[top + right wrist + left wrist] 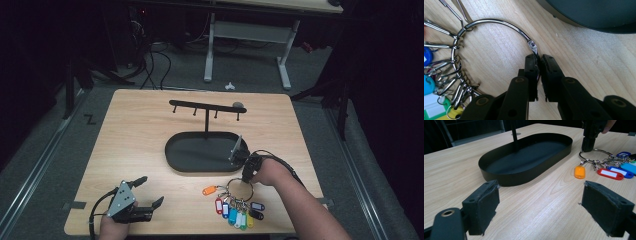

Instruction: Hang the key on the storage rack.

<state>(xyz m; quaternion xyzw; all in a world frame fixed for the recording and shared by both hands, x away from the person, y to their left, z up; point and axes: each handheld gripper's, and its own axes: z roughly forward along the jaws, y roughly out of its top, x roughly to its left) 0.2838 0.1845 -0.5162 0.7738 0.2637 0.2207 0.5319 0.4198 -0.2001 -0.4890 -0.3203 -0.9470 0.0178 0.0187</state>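
My right gripper (539, 58) is clamped on the large metal key ring (496, 23), jaws pinched tight on the wire just below its clasp, at the centre of the right gripper view. The ring lies flat on the wooden table (135, 130), in the lower right of the high view, with its coloured key tags (235, 210) fanned out toward the bottom edge; an orange tag (579, 172) lies apart to the left of the rest. Just above my right hand (270, 172) sits the black oval tray (175, 150), a post rising from it to a bar with hooks (206, 106). My left gripper (150, 191) rests at the lower left of the high view, jaws spread wide and holding nothing.
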